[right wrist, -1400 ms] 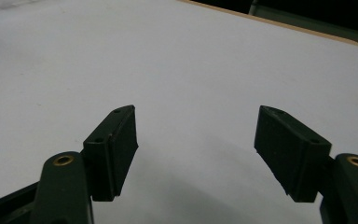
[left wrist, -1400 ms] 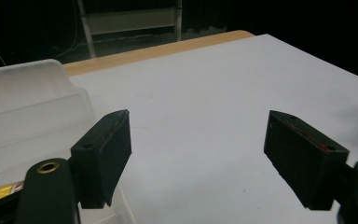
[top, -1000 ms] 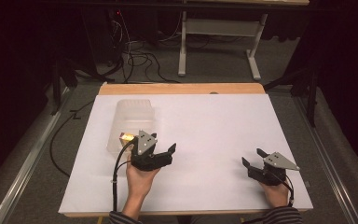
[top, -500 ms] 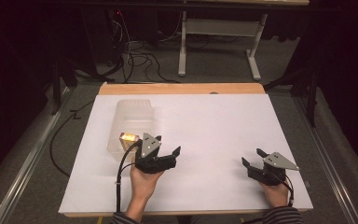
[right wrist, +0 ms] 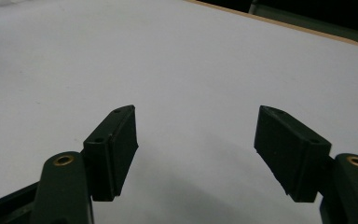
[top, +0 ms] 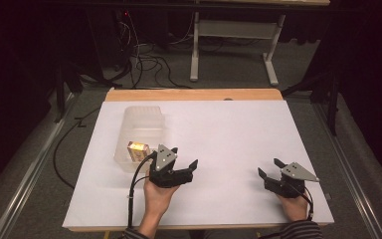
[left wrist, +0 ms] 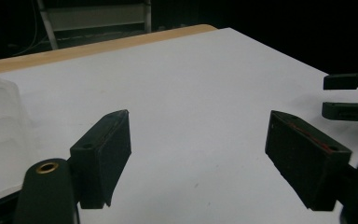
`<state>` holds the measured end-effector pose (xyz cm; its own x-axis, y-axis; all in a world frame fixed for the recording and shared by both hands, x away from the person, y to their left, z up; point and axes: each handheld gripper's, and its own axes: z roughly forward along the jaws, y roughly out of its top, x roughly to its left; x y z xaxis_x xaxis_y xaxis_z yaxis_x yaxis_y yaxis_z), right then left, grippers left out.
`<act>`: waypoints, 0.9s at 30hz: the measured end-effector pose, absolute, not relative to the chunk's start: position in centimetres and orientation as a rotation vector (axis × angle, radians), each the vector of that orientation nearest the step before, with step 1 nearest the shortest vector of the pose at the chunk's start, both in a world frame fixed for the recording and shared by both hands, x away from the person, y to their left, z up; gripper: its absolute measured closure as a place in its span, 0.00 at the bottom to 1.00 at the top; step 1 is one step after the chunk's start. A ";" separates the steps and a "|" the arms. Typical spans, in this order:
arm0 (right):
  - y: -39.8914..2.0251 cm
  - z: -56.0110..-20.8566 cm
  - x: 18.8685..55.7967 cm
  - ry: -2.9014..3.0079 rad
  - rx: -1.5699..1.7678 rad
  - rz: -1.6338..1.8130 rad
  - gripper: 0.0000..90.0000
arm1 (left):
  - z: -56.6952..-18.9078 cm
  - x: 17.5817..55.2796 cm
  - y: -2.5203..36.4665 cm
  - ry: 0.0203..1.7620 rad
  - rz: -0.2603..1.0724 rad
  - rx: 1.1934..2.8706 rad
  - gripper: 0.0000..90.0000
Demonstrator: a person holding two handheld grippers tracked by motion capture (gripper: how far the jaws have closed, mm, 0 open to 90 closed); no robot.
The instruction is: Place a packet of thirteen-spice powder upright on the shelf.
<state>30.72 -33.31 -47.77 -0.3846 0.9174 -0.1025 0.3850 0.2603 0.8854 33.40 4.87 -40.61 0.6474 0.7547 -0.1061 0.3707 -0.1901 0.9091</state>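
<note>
Tongs on both sides gape wide, empty: left gripper (top: 184, 169) hangs over the white sheet (top: 229, 134) just beside the clear tub (top: 142, 132) holding a small box (top: 138, 150); right gripper (top: 268, 169) well apart.

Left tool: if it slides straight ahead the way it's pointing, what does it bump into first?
Probably nothing: the left tool points across bare white table, away from the clear bin. The right tool sits off to the side of its line, though depth is hard to judge.
</note>
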 end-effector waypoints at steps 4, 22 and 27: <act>-33.3 -47.8 30.7 1.899 1.179 1.074 0.34 | -41.0 33.3 4.5 0.901 0.436 1.804 0.26; -33.3 -47.8 30.7 1.899 1.180 1.072 0.34 | -42.3 33.4 3.2 0.889 0.414 1.831 0.26; -33.3 -47.8 30.7 1.899 1.175 1.070 0.34 | -42.8 33.4 2.7 0.886 0.409 1.845 0.26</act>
